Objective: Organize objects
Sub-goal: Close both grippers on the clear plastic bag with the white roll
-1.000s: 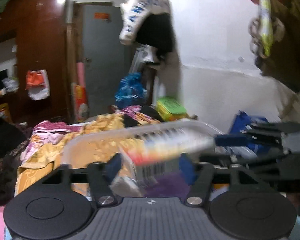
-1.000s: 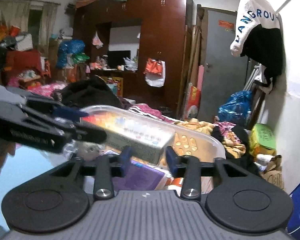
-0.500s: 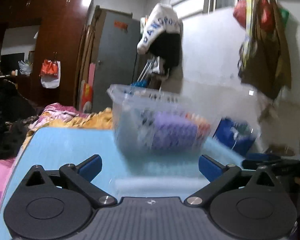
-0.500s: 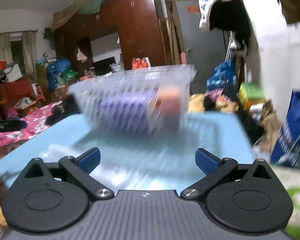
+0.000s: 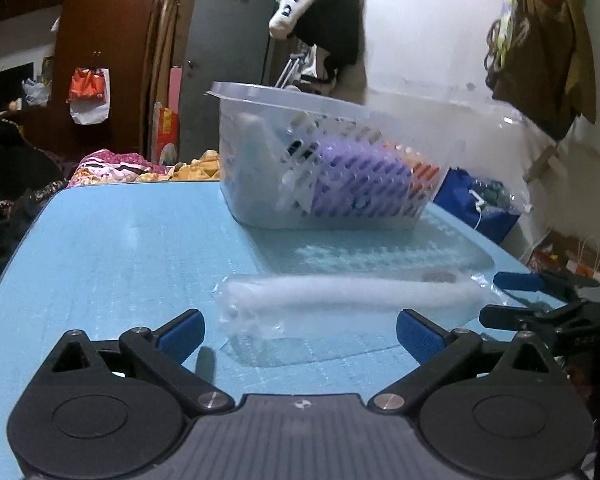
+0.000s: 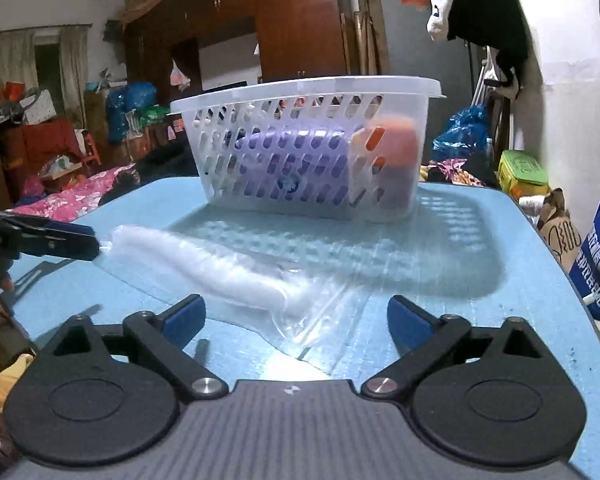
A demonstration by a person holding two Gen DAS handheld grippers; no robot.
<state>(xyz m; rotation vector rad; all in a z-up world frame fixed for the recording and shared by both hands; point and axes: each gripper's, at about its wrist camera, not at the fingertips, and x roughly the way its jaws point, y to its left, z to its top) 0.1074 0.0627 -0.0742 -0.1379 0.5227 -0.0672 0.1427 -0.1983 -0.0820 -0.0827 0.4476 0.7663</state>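
Plastic-wrapped white roll lay flat on the blue counter, between the two tools and the basket. Its long axis ran across the view of the left tool, almost from one finger to the other, and it lay just in front of the blue pads, not between them. For the right tool the roll ran slantwise, from far left to near centre, and the loose clear end of the wrap reached toward its open jaws. Both tools were spread wide and held nothing. The tip of the left tool was seen at the left edge of the right view, close to the far end of the roll. I judged that both were about equally near, but the left tool faced the long side squarely, so it would need to close across the thin body.

The basket, clear and perforated, stood farther back on the counter, apart from the roll. Inside it were a purple item and an orange-red one at the right end; other things were too blurred to name.
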